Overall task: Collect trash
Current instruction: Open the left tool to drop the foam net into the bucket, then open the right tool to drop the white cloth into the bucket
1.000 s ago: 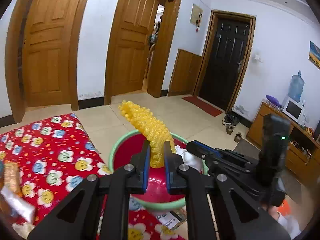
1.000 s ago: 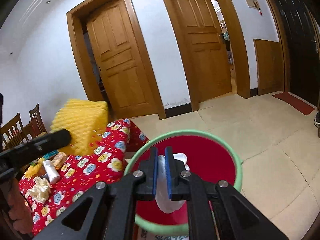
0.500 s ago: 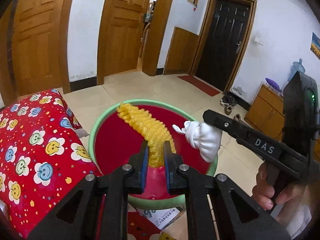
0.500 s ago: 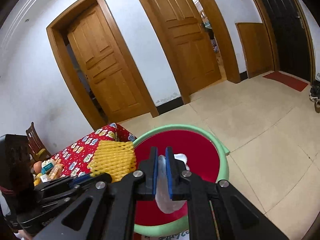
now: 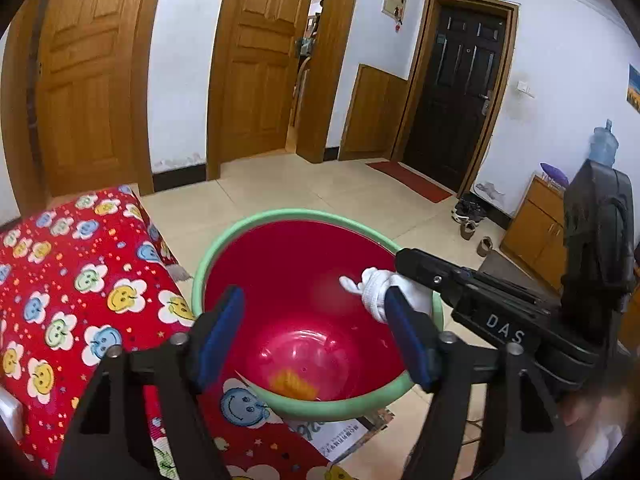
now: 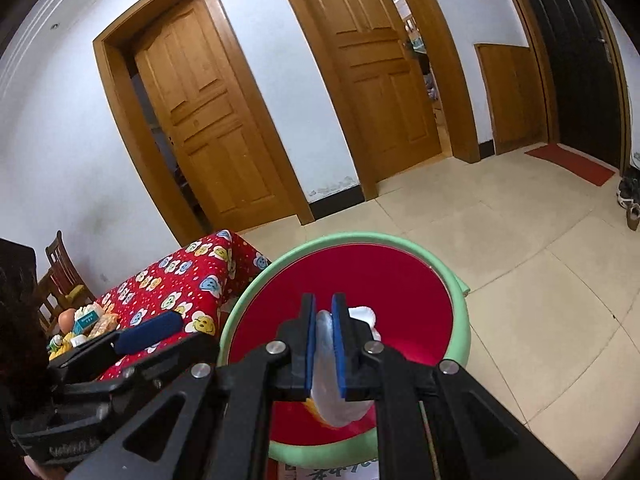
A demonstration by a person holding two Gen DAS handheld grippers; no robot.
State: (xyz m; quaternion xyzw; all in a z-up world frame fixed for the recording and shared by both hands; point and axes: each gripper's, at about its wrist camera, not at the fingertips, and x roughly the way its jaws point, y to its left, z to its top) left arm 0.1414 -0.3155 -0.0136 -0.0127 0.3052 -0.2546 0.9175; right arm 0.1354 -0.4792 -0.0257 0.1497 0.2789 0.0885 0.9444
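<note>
Over red basin [image 5: 280, 256], right fingers [image 6: 323, 344] grasp white wad [image 6: 340, 404] hanging lengthwise downward; left fingers [image 5: 316, 340] opening, empty.

The yellow thing [image 5: 295, 385] at the bottom of the red bin [image 5: 280, 256] is just a blur, can't make out its shape. The white wad [image 6: 340, 402] is half hidden behind the right gripper [image 6: 324, 344] pads. The clutter on the table [image 6: 82, 326] is too tiny to identify.

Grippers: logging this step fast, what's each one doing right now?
Left gripper: jaws opening, nothing between them.
Right gripper: shut on white wad.
</note>
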